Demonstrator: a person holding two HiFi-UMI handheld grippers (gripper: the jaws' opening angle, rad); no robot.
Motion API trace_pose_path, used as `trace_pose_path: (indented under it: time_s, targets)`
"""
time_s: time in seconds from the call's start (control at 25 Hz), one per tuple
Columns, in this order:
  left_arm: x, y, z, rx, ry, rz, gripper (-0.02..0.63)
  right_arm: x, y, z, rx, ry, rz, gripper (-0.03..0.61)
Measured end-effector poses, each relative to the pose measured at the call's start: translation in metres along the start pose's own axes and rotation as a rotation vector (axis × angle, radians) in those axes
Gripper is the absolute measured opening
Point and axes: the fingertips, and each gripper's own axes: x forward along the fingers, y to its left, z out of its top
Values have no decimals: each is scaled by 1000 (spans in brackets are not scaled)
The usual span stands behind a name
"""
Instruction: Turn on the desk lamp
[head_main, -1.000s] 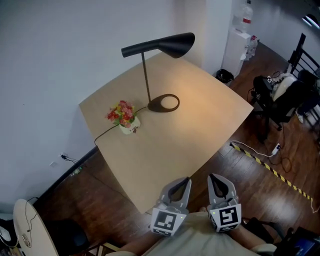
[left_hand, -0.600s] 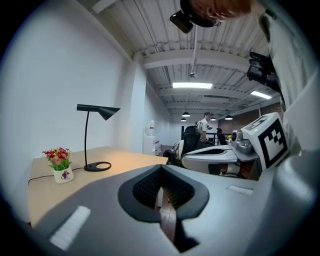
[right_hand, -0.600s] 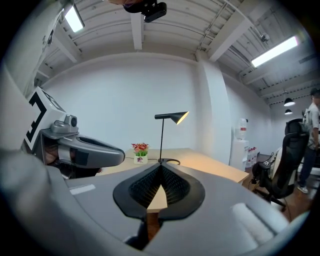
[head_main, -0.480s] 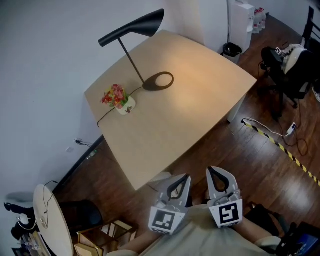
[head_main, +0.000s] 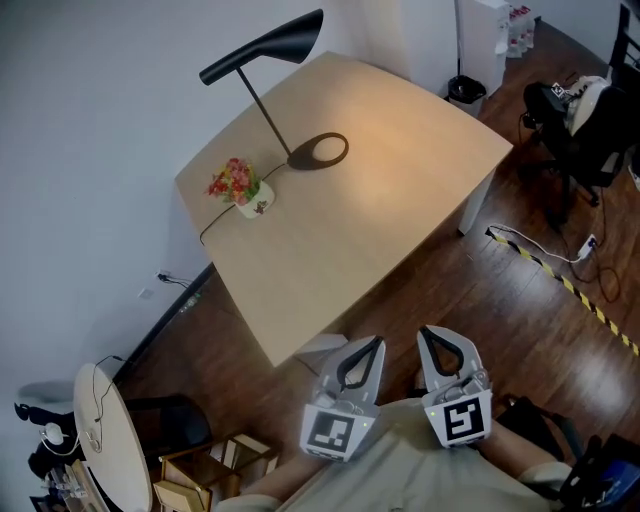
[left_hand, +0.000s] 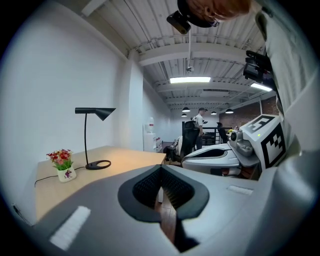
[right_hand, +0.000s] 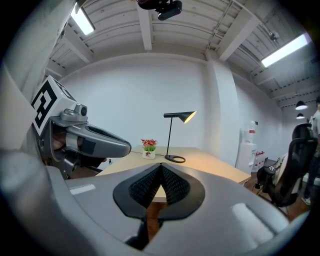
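Note:
A black desk lamp (head_main: 268, 112) with a ring base (head_main: 320, 150) stands at the far side of the light wooden table (head_main: 380, 210). Its shade (right_hand: 187, 116) glows yellow inside and warm light falls on the tabletop. Both grippers are held close to my body, off the table's near corner and far from the lamp. My left gripper (head_main: 374, 344) is shut with nothing between its jaws, and so is my right gripper (head_main: 428, 334). In the left gripper view the lamp (left_hand: 86, 142) stands far off at the left, beyond the left gripper (left_hand: 161, 168). The right gripper (right_hand: 161, 166) also points towards it.
A small white pot of red flowers (head_main: 240, 187) sits left of the lamp base, with the lamp's cord (head_main: 205, 235) running off the table edge. A loaded office chair (head_main: 585, 115) and a floor cable (head_main: 560, 280) lie to the right. A bin (head_main: 465, 92) stands behind the table.
The view has pulled back from the table, which now lies farther from the grippers, with floor between. Both grippers stay shut and side by side. The lamp glows throughout.

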Motion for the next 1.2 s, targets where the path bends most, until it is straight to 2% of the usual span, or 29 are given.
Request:
trace_pose_path:
  time_s: [0.2,0.56,0.76,1.2]
  targets:
    - [-24,19,-2,-8,-27,14,-2,1,30,7,-49,-4,4,0]
    - [-69,58,-15,-58,-62,24,-2,4,67,18,-14,14,-60,0]
    - [-79,64,-26,-70,-47,2,-2,2,78,18,-17,29,-91,-2]
    - [-77,65,-27,-72,-45,-16,-2,7,85,13,-20,58,-69,-3]
